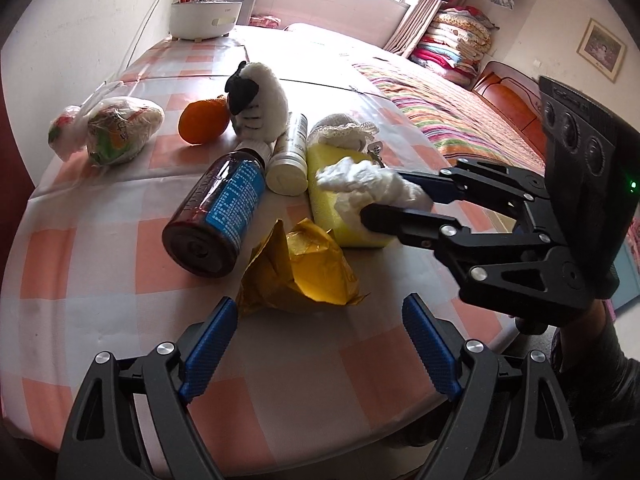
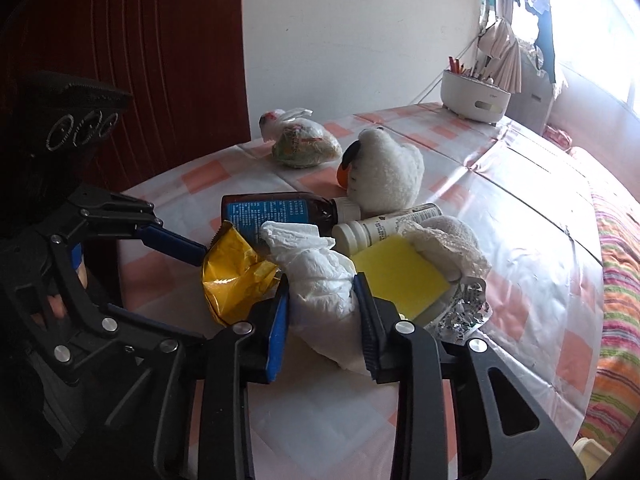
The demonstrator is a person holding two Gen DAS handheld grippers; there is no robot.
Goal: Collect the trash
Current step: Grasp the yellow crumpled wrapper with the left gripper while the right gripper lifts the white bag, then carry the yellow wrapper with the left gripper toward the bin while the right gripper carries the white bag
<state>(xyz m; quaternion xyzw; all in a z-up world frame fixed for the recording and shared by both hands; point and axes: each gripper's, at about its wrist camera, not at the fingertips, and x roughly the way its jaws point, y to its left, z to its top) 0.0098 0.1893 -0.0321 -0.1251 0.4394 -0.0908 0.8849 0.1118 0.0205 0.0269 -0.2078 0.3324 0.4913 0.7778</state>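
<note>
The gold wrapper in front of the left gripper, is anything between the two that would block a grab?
Nothing visible does. The left gripper is open, and the crumpled gold wrapper lies just ahead of its blue fingertips on bare tablecloth. The right gripper is shut on the white tissue beside it, off to the side.

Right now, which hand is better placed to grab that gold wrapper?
Left. The left gripper is open right before the gold wrapper, while the right gripper is shut on the white tissue.
</note>
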